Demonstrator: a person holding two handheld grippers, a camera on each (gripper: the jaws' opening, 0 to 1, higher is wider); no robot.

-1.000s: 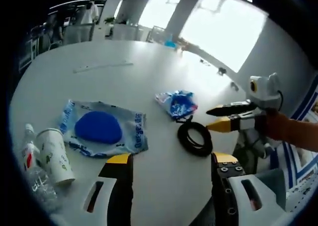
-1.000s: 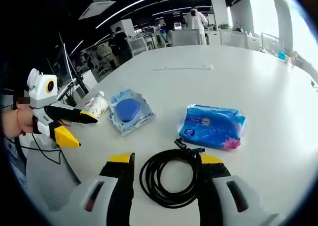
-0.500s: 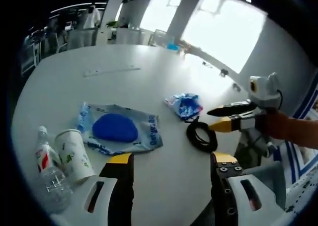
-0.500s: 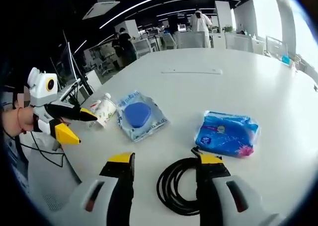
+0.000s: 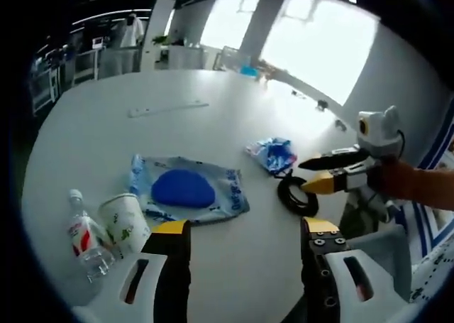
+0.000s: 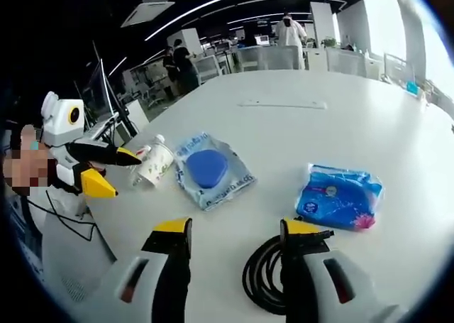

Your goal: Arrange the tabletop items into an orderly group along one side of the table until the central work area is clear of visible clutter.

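The black cable coil [image 6: 273,284], beside the blue wipes pack [image 6: 339,197], is no longer framed by the open, empty right gripper [image 6: 234,232], so nothing is yet grouped; the left gripper [image 5: 241,228] is open too.

Right tool's jaw hides part of black cable [image 6: 266,284].

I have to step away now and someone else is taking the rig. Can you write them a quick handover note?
Left gripper: open, holding nothing. Right gripper: open, holding nothing, just above the black cable coil.
On the white table: blue wipes pack, clear bag with a blue pad, paper cup, water bottle, flat strip further off.
Done: nothing grouped yet.
Left: gather everything along one side.
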